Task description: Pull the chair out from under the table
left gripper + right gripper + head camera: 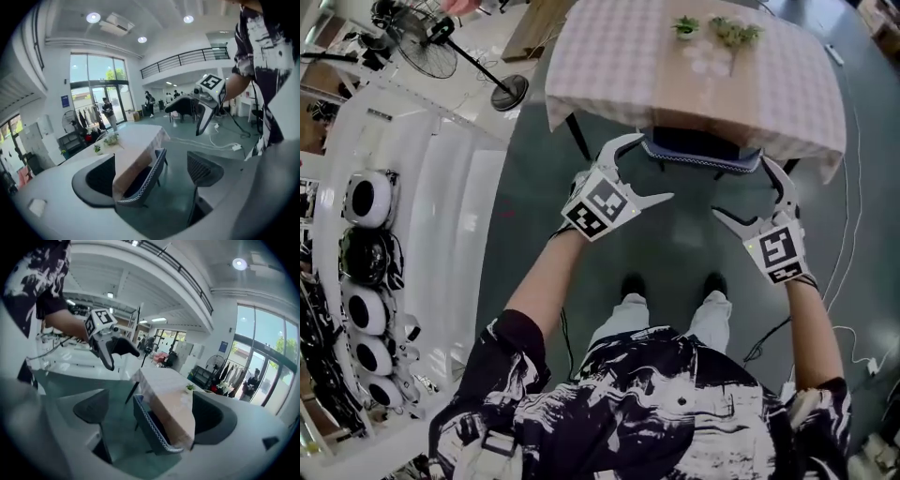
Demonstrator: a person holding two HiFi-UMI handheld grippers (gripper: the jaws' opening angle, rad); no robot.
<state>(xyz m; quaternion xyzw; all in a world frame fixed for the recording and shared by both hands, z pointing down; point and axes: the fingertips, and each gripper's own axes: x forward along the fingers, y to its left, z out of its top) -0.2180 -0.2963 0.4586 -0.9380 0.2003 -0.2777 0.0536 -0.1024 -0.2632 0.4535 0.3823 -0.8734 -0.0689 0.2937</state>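
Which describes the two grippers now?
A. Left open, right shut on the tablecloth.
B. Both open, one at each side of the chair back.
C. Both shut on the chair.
B: the left gripper and right gripper both have jaws apart, flanking the back of the chair tucked under the table.

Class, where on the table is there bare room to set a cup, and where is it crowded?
The table is bare at its left and near sides; the plants crowd its far middle. The floor between chair and shoes is free.
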